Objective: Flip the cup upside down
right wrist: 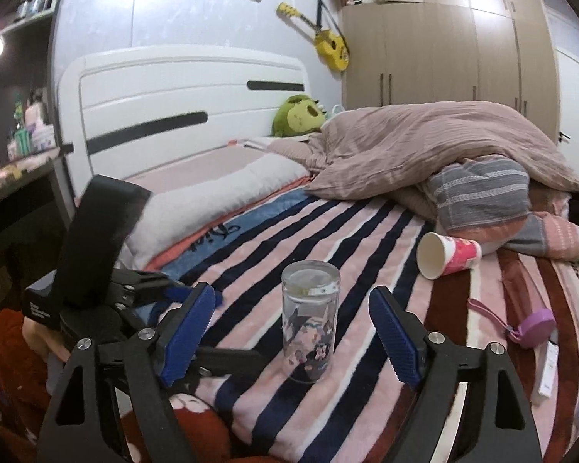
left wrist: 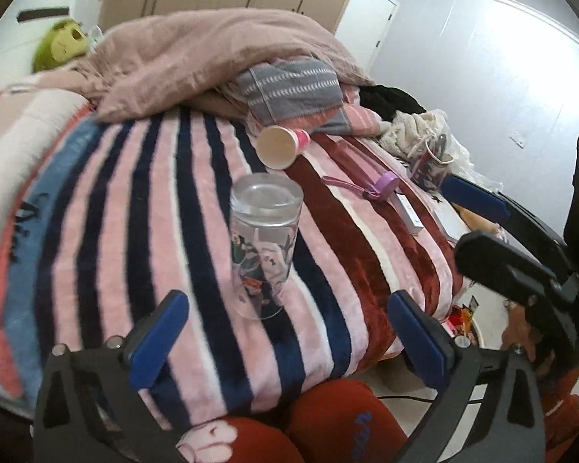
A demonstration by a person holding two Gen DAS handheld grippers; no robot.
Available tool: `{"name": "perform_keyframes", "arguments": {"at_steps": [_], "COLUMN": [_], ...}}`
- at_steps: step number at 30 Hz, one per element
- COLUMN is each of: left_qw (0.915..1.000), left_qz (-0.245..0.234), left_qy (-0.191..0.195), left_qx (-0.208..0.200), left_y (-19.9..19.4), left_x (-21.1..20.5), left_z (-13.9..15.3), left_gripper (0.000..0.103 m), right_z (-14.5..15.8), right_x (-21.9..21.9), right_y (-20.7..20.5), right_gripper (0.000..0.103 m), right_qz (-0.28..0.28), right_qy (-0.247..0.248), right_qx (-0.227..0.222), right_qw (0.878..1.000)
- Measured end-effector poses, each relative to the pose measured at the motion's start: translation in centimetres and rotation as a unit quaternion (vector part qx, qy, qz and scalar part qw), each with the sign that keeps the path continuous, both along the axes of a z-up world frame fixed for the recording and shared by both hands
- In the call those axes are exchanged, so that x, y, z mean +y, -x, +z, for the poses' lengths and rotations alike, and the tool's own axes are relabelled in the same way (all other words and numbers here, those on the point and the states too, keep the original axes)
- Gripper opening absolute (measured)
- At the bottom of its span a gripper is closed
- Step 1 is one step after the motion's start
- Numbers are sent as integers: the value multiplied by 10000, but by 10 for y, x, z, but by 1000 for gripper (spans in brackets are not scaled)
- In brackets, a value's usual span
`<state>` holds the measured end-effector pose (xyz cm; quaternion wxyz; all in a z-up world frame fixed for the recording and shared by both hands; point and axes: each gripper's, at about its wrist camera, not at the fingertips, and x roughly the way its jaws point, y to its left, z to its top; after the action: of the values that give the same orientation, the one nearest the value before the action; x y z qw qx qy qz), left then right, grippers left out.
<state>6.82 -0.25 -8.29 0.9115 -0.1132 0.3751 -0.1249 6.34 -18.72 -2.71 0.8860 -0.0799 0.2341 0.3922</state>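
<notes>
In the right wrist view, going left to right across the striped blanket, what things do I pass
Glass cup standing mouth-down between the open right gripper's fingers → paper cup lying on its side → purple lid with strap → white box at the bed's edge.

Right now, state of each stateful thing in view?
Clear printed glass cup: standing inverted, thick base up, on striped blanket, ungripped.
Pink-white paper cup: lying on side.
Left gripper: open, empty.
Right gripper: open, empty, fingers flanking glass cup.
</notes>
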Motion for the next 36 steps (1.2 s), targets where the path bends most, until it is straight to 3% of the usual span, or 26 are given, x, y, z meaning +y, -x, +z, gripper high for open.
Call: {"name": "perform_keyframes", "arguments": {"at_steps": [12, 19, 36], "left_qw": [9928, 9895, 9879], "left_qz": [945, 1182, 1238], "left_qy": [-484, -505, -629], "left_qx": [-551, -657, -686], "left_y": [56, 69, 73], "left_x": [12, 19, 7], "left_z": [59, 67, 71], "left_gripper": [102, 102, 102], "right_z": [19, 22, 19], "right_x": [-39, -46, -59], "right_y": [28, 36, 42], "right_gripper": [83, 83, 83], "right_qz": [-555, -598, -623], "right_qy": [-342, -437, -599], "right_qx": [359, 413, 533], "right_qw": [9972, 9964, 9948]}}
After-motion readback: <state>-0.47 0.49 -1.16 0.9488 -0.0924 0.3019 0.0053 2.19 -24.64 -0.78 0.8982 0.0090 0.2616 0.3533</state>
